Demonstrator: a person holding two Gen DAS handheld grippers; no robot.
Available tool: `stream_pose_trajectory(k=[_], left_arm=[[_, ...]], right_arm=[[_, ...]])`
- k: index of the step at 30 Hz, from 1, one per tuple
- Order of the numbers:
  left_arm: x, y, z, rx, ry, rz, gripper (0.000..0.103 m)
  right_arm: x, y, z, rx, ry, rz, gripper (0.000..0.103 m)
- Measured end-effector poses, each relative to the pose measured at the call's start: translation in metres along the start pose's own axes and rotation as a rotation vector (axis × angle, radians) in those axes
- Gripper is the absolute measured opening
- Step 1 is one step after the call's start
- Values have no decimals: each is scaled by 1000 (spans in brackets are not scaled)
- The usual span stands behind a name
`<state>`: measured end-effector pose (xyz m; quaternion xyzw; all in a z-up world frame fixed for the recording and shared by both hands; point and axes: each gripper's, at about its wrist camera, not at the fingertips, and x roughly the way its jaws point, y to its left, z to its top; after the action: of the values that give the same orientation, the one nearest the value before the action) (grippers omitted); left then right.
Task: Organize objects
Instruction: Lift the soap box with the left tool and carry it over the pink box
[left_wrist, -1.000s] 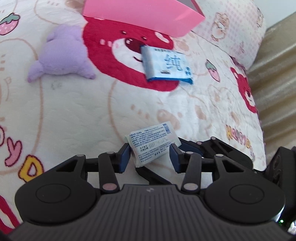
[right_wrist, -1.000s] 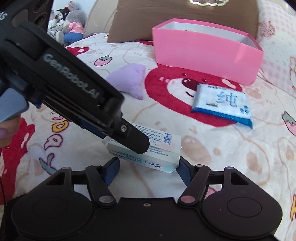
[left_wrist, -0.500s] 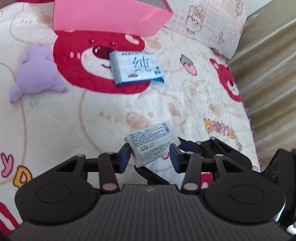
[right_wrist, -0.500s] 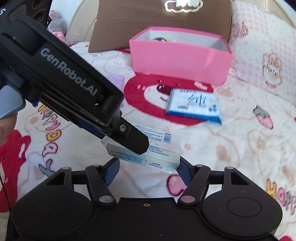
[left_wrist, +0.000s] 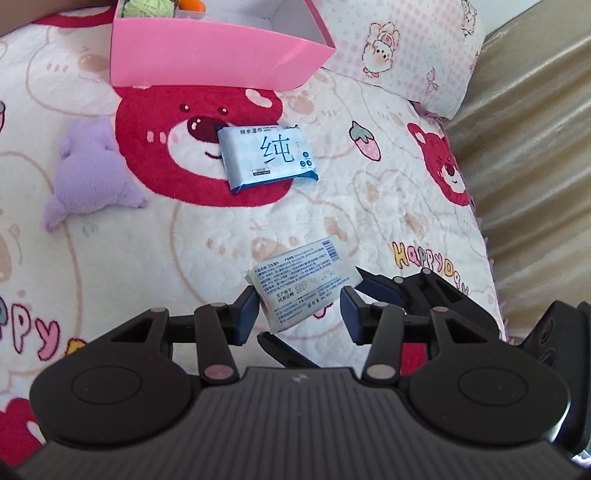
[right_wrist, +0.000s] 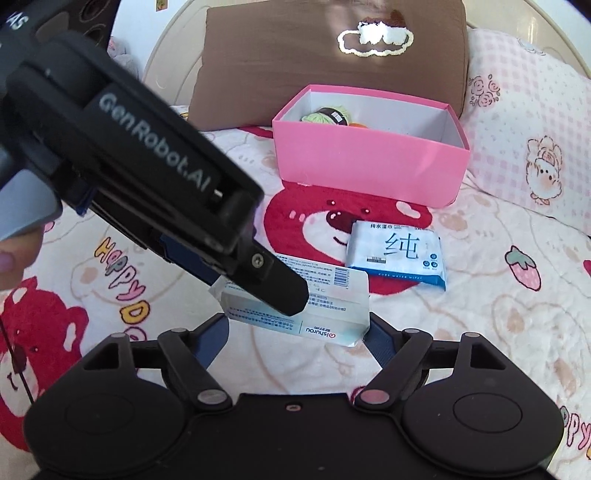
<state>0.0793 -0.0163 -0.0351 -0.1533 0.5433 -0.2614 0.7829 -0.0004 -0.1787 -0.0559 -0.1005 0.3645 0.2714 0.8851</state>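
— While the white wipes pack (left_wrist: 299, 284) hangs above the bedspread (left_wrist: 184, 258), which hand-held gripper has it?

— The left hand-held gripper (left_wrist: 299, 314). In its own view the pack sits tilted between the blue pads, printed label up. The left pad is against its edge; on the right a thin gap seems to show, but from the right wrist view one black finger lies across the pack's upper face with the other behind its end. I read that as clamped on the pack.

— And its pose?

— It points steeply down at the bed. From the right wrist it slants in from the upper left, and a fingertip of the person (right_wrist: 14, 254) shows at the left edge of that view.

— The right hand-held gripper (right_wrist: 295, 328)?

— It also tilts down, coming in under the pack from the near side. Its jaws have just been opening and the pack lies between them. The right pad is at the pack's corner and the left pad stands just off, so I call it released.

— What lies beyond?

— A blue wipes packet (left_wrist: 266, 157) flat on the red bear print, a purple plush (left_wrist: 88, 173) to its left, and the pink box (right_wrist: 369, 166) farther back with a green yarn ball (right_wrist: 325, 116) inside, in front of a brown pillow (right_wrist: 295, 55).
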Motion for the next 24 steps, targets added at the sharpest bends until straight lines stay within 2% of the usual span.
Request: stream_pose_trajectory(k=[4,9,18,24], left_arm=[[-13,-12,9,49,10,23,46],[-38,-27,23,93,-12,57,48],[-69,-41,35,122,-29,121,48],[-87,-44,52,113,-35,122,48]], right_arm=[[-9,4,13,-12,-19,-22,83],[-21,22,28,-133,-73,-94,83],[-39,21,57,-127,-118,-51,83],[-49,17,82,-108,-145,-22,88]])
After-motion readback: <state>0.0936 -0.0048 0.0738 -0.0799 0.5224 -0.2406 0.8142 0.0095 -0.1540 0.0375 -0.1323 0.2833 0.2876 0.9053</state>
